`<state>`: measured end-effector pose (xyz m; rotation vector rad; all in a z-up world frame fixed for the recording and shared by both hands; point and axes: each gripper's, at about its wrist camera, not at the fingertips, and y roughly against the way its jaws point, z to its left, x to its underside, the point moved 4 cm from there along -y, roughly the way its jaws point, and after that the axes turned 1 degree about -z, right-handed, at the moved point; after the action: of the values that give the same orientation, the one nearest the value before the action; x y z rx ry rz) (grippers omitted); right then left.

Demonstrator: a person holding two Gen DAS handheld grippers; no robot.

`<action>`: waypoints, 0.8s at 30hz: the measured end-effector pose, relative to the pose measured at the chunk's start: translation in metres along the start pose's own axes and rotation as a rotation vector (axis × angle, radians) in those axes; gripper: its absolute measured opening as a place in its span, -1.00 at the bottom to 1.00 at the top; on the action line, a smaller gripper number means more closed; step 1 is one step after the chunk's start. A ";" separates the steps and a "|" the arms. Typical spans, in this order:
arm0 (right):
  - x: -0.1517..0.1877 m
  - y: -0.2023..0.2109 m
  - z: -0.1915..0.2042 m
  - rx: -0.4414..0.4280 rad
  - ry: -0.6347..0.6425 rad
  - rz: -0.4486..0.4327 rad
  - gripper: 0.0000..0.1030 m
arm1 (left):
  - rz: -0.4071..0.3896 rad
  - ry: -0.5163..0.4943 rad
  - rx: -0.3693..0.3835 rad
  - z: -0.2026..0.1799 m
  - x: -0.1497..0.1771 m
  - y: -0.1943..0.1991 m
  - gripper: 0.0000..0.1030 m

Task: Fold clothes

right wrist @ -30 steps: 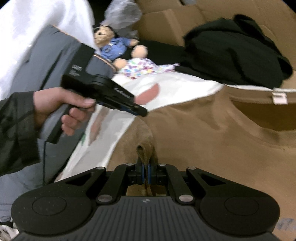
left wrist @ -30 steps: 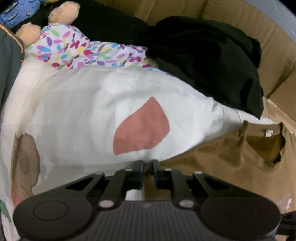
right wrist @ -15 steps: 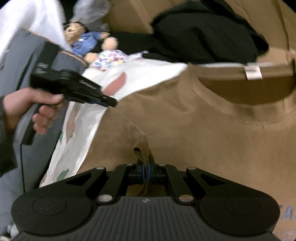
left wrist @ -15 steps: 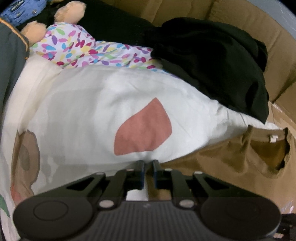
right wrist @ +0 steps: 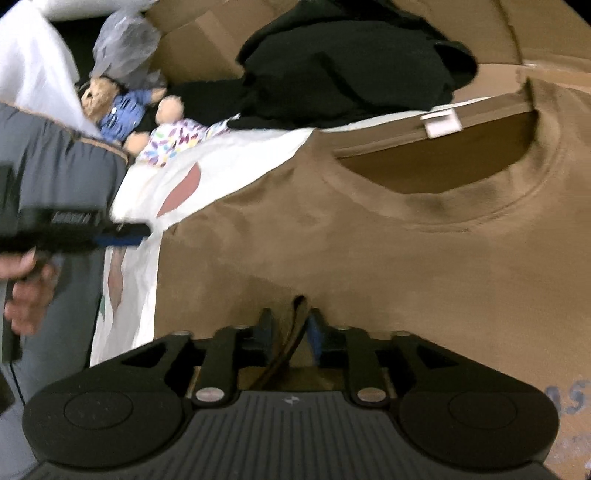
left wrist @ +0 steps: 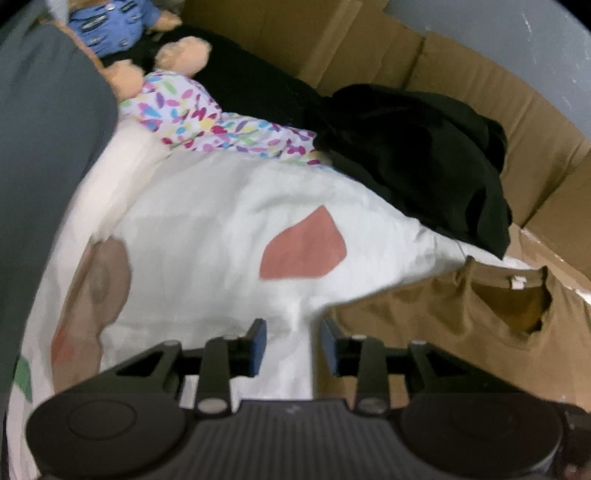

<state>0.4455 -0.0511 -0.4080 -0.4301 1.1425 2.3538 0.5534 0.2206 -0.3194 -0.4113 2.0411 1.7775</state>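
A brown T-shirt (right wrist: 388,258) lies flat, its collar and white label (right wrist: 441,123) at the far end. My right gripper (right wrist: 290,321) is over its near part. Its jaws are opening, and a loose fold of the shirt stands between the blue pads (right wrist: 317,332) without being pressed. In the left wrist view the brown T-shirt (left wrist: 461,317) lies to the right. My left gripper (left wrist: 293,332) hangs over the white printed sheet (left wrist: 221,229) beside the shirt's edge, jaws opening, only sheet showing in the gap. The left gripper (right wrist: 125,232) also appears at left, held by a hand (right wrist: 26,291).
A black garment (left wrist: 424,158) is heaped behind the shirt against cardboard walls (left wrist: 480,85). A doll in a colourful dress (left wrist: 207,122) and a teddy bear in blue (left wrist: 114,22) lie at the far left. A grey cloth (left wrist: 48,147) borders the sheet.
Both grippers were shut, the right on a pinch of brown shirt, the left at the shirt's edge. Both jaws have parted and let go. The left gripper has lifted away from the shirt.
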 end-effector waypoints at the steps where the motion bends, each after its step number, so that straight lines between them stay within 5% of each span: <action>1: 0.000 0.001 0.000 0.001 -0.001 0.000 -0.15 | -0.001 0.003 0.007 0.001 0.005 0.004 -0.31; 8: 0.013 0.016 0.008 -0.014 0.027 0.007 -0.15 | 0.015 0.021 0.071 0.009 0.060 0.027 -0.30; 24: 0.083 0.022 0.051 -0.155 0.112 0.179 -0.15 | 0.068 0.069 0.133 0.019 0.152 0.050 -0.30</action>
<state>0.3605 0.0015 -0.4023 -0.5397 1.0918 2.6151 0.3989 0.2527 -0.3510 -0.3730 2.2308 1.6746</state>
